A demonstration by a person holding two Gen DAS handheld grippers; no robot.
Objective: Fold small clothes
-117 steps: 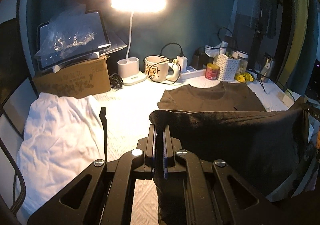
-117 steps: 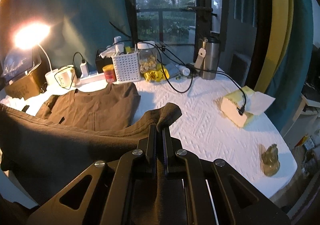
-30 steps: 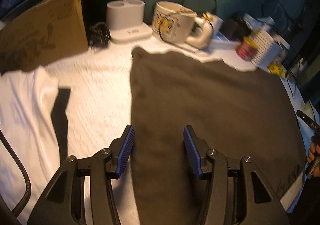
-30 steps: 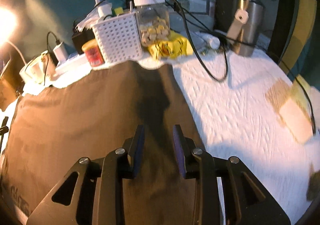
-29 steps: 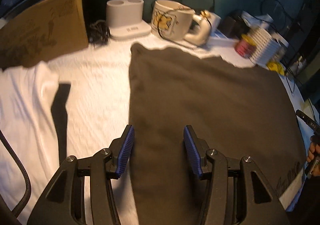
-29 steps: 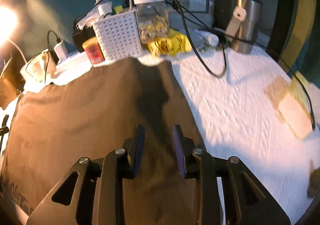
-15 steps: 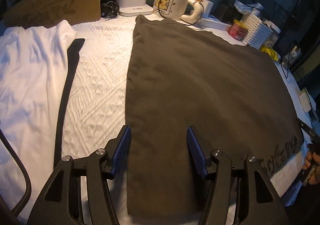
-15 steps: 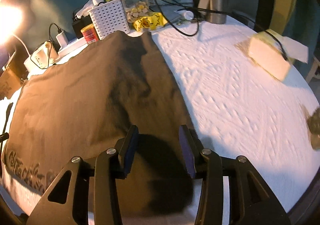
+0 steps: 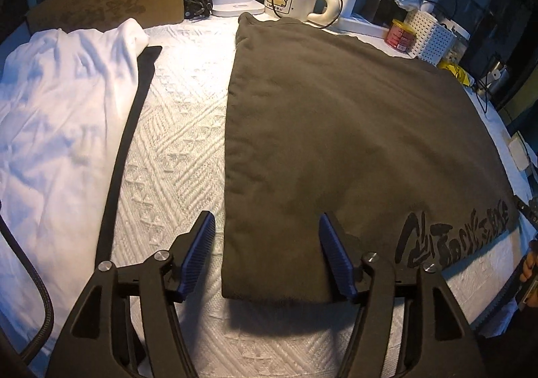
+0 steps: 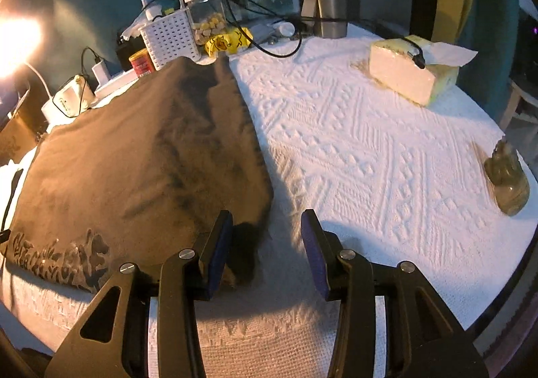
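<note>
1. Dark shirt (image 9: 353,142) lies flat on the table (image 9: 181,149), spread from the near edge to the clutter at the far edge; long axis runs away from both claws.
2. Left gripper (image 9: 267,258): fingers apart, empty, straddling the shirt's near-left corner, closest to that side edge.
3. Right gripper (image 10: 265,252): fingers apart, empty, at the near-right corner, shirt edge just inside its left finger.
4. Both low, pointing forward, level with the table.
5. White garment (image 9: 57,115) sits toward the left edge, untouched.
</note>
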